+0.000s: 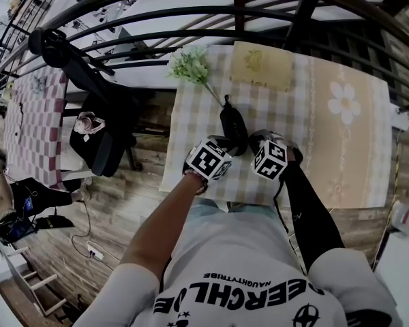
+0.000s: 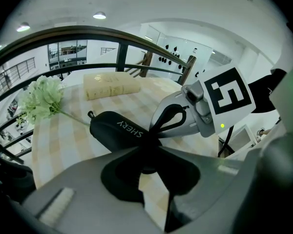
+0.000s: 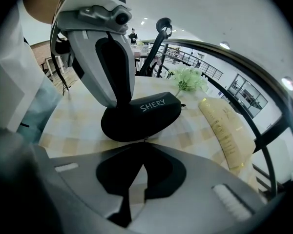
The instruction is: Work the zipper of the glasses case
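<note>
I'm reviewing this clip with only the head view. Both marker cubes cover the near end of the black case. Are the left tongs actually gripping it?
Observer: Yes, the left gripper is closed on the glasses case at its near end.
Operator: And the right?
Observer: The right gripper is closed on a small tab at the case's edge, apparently the zipper pull.
Operator: Any marking on the case?
Observer: White print reading SHERY.

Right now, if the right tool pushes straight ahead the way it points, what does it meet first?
The glasses case: the right tool is shut right at its near edge, seemingly in contact with it.
</note>
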